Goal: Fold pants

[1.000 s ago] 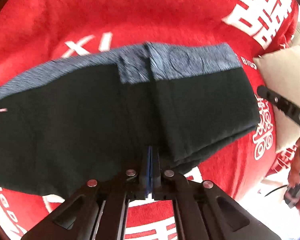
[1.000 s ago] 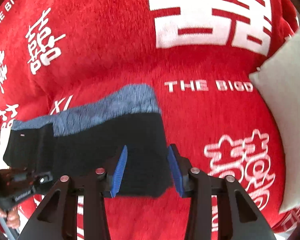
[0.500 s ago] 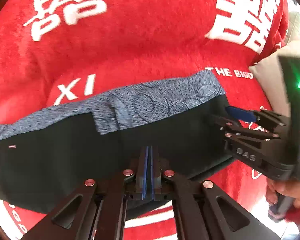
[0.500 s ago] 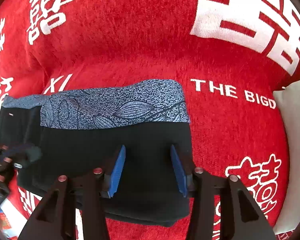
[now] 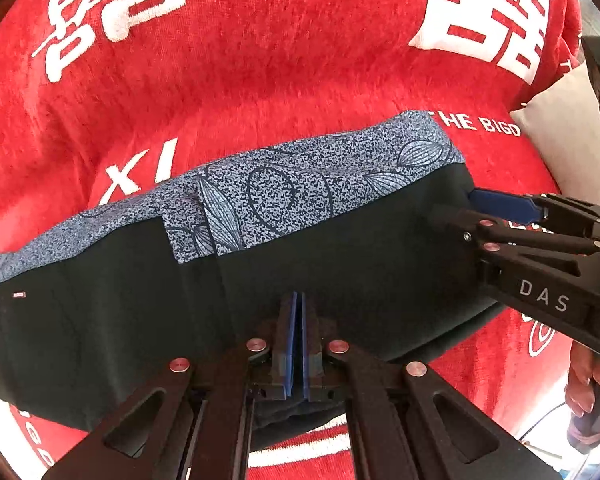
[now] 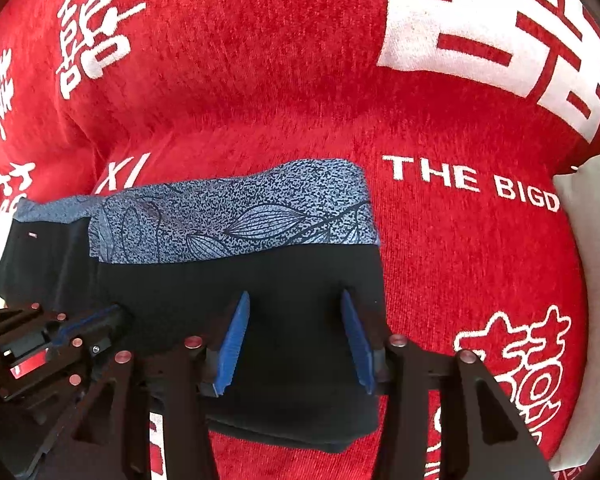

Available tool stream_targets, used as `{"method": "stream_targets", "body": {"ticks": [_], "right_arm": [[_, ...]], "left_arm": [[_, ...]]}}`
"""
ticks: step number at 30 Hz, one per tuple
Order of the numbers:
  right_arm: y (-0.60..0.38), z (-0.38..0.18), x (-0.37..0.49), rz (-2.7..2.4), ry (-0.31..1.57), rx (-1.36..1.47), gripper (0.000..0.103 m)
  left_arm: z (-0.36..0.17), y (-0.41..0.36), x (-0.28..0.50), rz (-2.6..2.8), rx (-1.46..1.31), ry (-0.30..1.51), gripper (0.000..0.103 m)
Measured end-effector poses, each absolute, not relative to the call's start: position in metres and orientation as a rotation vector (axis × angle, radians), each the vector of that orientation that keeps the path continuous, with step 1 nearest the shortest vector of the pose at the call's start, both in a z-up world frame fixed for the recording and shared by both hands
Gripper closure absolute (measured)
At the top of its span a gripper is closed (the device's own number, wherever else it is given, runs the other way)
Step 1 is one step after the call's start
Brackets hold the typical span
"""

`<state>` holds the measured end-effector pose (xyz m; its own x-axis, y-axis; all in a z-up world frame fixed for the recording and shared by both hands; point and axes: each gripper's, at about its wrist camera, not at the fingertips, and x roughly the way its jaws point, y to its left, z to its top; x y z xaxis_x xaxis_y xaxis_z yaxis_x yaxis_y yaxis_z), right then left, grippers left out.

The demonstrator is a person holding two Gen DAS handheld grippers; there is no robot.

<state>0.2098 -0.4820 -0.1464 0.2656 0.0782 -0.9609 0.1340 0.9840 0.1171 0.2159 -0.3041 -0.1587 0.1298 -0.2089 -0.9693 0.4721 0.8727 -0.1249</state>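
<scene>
Underneath, red blanket (image 6: 260, 92) bears pants (image 6: 292, 280); left tool (image 5: 299, 304) clamped together, right tool (image 6: 294, 312) parted.

Black pants (image 5: 340, 264) carry a speckled blue-grey waistband (image 5: 300, 196) printed with dark leaf outlines, centre frame. Beneath them spreads a red blanket (image 5: 260, 60) with white characters and lettering. A beige cushion (image 5: 560, 128) sits at right. Black grippers show blue pads (image 6: 232, 340).

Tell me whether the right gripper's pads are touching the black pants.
Cannot tell. In the right wrist view the open right gripper straddles the pants, with the pad tips hidden against black fabric.
</scene>
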Motion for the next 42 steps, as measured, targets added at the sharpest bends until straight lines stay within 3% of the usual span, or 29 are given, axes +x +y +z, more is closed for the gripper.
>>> {"method": "stream_targets", "body": {"ticks": [7,8,10,11,29,32,42], "right_arm": [[-0.488,-0.137,0.202,-0.037,1.29,0.216,0.052],[-0.491,-0.134,0.198,-0.044,1.282,0.233,0.051],[-0.496,-0.13,0.191,-0.053,1.271,0.266,0.051],[-0.499,-0.128,0.187,-0.06,1.267,0.279,0.051],[-0.513,-0.114,0.173,-0.029,1.231,0.427,0.051],[-0.503,-0.137,0.179,-0.014,1.288,0.419,0.044],[-0.496,-0.145,0.181,-0.014,1.313,0.379,0.039]], "left_arm": [[-0.157,-0.307,0.214,-0.477,0.242,1.349,0.099],[-0.157,-0.306,0.214,-0.471,0.242,1.348,0.089],[-0.154,-0.304,0.213,-0.442,0.234,1.332,0.005],[-0.15,-0.303,0.211,-0.423,0.233,1.307,0.001],[-0.194,-0.269,0.209,-0.368,0.056,1.431,0.001],[-0.195,-0.267,0.204,-0.366,0.059,1.409,0.001],[-0.191,-0.267,0.198,-0.36,0.048,1.383,0.001]]}}
